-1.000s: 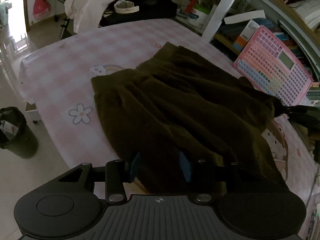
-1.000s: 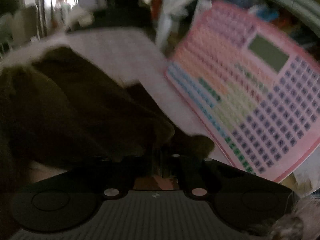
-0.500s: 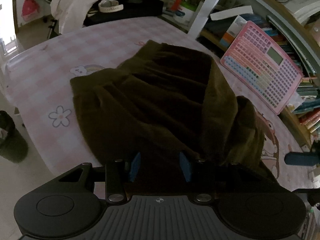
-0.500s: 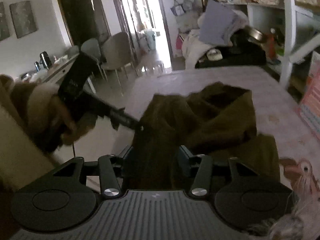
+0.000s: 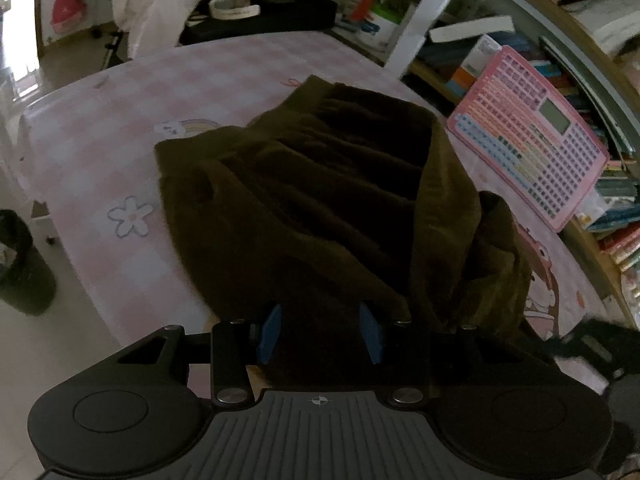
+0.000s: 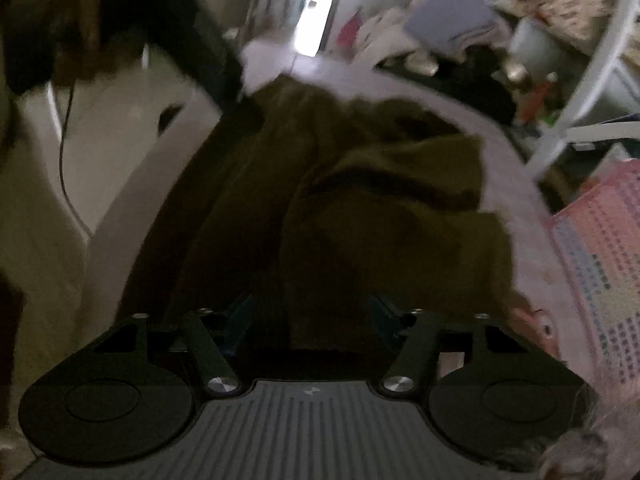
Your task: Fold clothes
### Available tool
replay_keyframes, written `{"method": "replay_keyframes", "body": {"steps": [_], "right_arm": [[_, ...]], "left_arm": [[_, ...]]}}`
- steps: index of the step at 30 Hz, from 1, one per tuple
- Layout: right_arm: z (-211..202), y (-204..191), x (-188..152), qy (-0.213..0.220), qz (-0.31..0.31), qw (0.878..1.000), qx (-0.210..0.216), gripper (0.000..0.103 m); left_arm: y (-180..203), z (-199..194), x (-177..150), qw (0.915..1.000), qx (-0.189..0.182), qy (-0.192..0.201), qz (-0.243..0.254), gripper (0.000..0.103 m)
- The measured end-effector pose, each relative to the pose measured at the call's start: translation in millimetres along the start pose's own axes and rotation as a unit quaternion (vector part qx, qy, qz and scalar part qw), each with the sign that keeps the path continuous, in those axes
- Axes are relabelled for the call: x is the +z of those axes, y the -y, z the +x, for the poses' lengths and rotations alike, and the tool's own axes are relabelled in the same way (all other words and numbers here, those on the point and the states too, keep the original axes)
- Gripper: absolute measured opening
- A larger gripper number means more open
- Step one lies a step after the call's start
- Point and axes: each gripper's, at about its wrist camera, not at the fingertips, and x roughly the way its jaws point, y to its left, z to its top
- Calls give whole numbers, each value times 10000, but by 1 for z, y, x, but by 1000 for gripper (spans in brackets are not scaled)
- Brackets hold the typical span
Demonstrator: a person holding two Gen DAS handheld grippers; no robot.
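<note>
No text, label or number is legible. The pink chart (image 5: 532,136) carries a grid of small printed cells, all too small to read, and the printing on the box (image 5: 474,60) behind it is blurred.

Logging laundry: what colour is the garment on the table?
Dark olive-brown garment; clearest in left wrist view.

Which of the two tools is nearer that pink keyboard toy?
Right. The right tool hangs over the garment's edge beside the pink keyboard toy; the left tool hangs over the opposite side.
</note>
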Motion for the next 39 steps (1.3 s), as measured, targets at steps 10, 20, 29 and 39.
{"method": "replay_keyframes", "body": {"steps": [10, 20, 29, 39], "right_arm": [[-74, 59, 20, 1613, 2033, 9549, 1439, 8], [-141, 203, -78, 1360, 5171, 8000, -2722, 15], [-105, 180, -141, 605, 5910, 7634, -2537, 39], [-69, 142, -151, 395, 6329, 7485, -1939, 52]], "left_arm": [[-4, -4, 0, 10000, 29, 65, -54, 43], [-5, -6, 1, 9999, 10, 99, -42, 43], [-2, -3, 2, 10000, -16, 71, 20, 44], [0, -2, -1, 10000, -3, 23, 22, 44]]}}
